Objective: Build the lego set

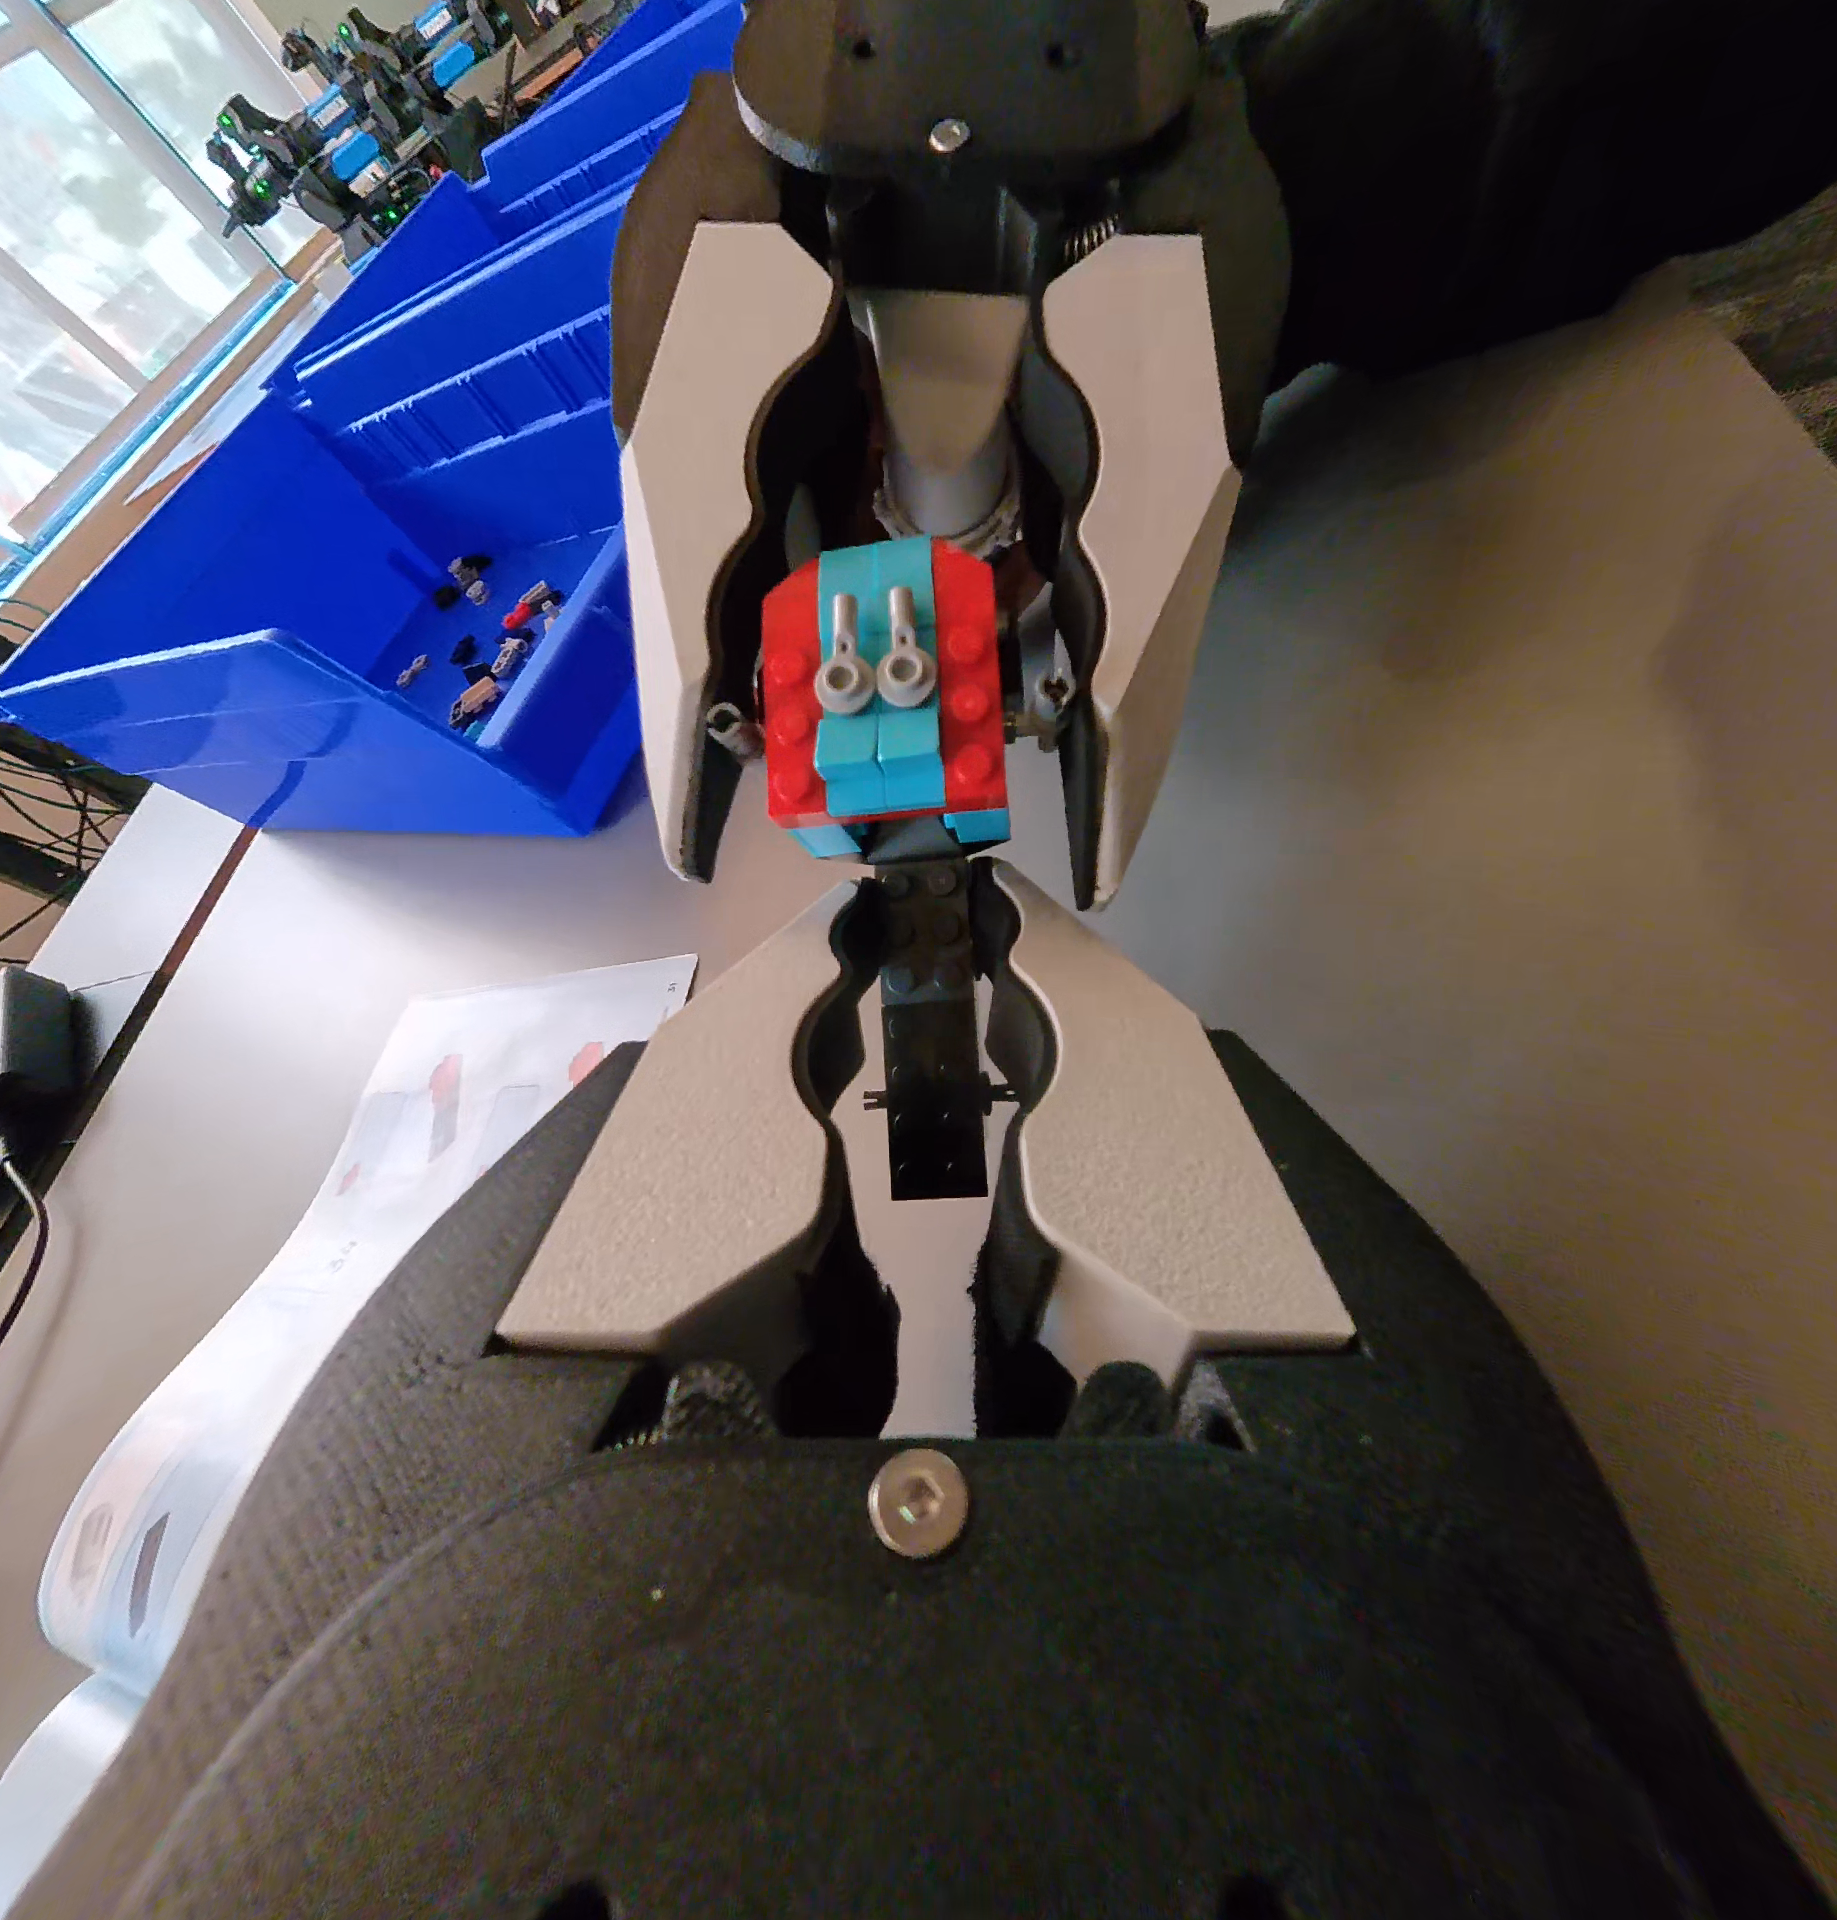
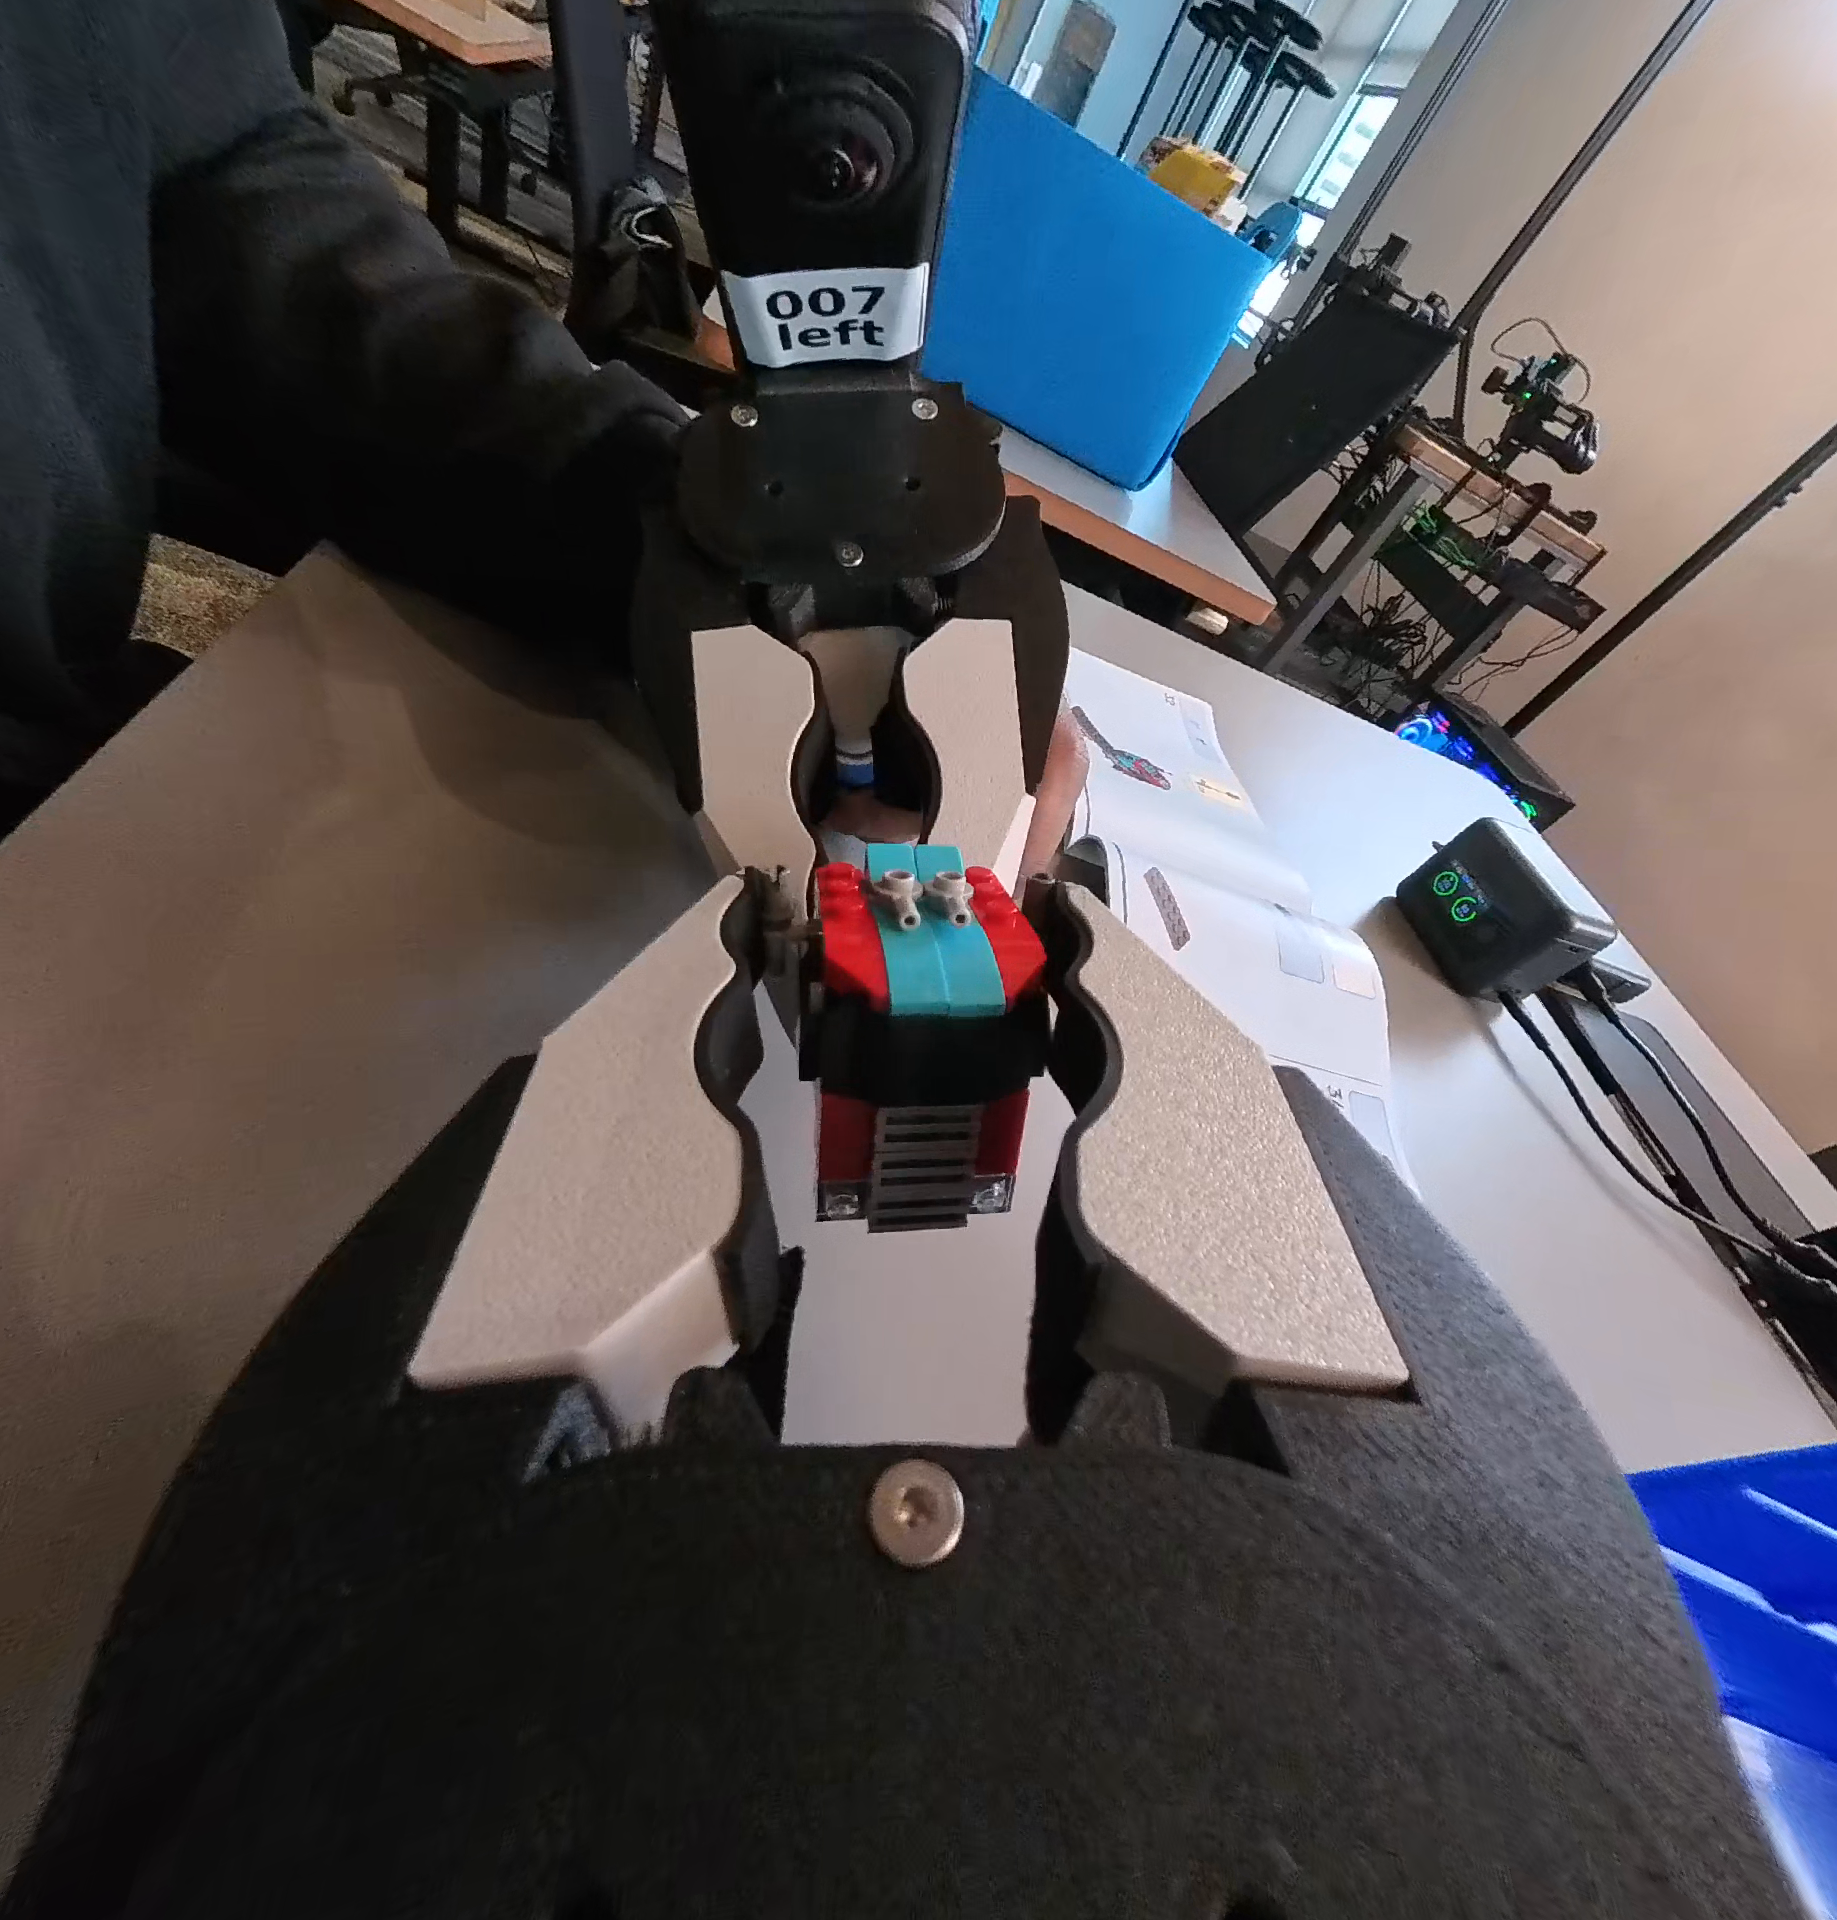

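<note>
Black textured gripper (image 1: 924, 883) bodies, wavy-edged grey fingers (image 1: 685, 1164), silver centre screws (image 1: 916, 1517), dark sleeve (image 2: 218, 364).

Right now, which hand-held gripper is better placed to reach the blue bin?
Right hand-held gripper, probably: the blue bin sits beside it, while the left hand-held gripper is farther, holding the lego model.

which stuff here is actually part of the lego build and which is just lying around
Part of the job:
- red and teal lego model, held between both tongs
- left tongs
- right tongs
- instruction booklet
- blue bin with loose pieces

Just lying about:
- black power unit and its cables
- other rigs by the window
</note>
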Demonstrator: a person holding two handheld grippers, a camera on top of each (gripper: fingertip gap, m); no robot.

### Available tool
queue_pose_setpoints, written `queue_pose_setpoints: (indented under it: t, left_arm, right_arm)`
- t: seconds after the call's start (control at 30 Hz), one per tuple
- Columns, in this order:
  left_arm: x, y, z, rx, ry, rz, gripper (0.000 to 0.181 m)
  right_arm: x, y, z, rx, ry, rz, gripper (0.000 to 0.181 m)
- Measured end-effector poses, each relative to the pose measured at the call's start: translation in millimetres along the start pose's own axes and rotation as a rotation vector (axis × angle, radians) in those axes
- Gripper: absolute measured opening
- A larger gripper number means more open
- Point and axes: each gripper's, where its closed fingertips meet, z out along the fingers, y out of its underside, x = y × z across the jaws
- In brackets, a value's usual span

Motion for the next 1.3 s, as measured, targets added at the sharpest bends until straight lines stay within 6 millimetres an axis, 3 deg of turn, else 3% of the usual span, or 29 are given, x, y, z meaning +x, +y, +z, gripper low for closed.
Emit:
queue_pose_setpoints:
  t: [0.67, 1.0, 1.13, 1.3]
  left_arm:
    - [3.1, -0.5, -0.1, 0.004, 0.016, 0.009, 0.017]
    - [-1.5, 0.8, -1.2, 0.001, 0.001, -0.01, 0.017]
    - [-0.9, 7.2, 0.7, -0.039, 0.005, -0.006, 0.017]
    - [0.5, 9.6, 1.9, -0.055, 0.01, 0.002, 0.017]
  right_arm:
    - [-1.9, -0.3, -0.3, 0.012, -0.042, 0.069, 0.052]
    - [1.2, 0.4, -0.5, 0.015, -0.002, 0.02, 0.054]
    - [1.4, 0.7, -0.1, -0.007, 0.006, 0.006, 0.065]
    - [-2.1, 4.3, -0.4, -0.027, -0.015, -0.006, 0.055]
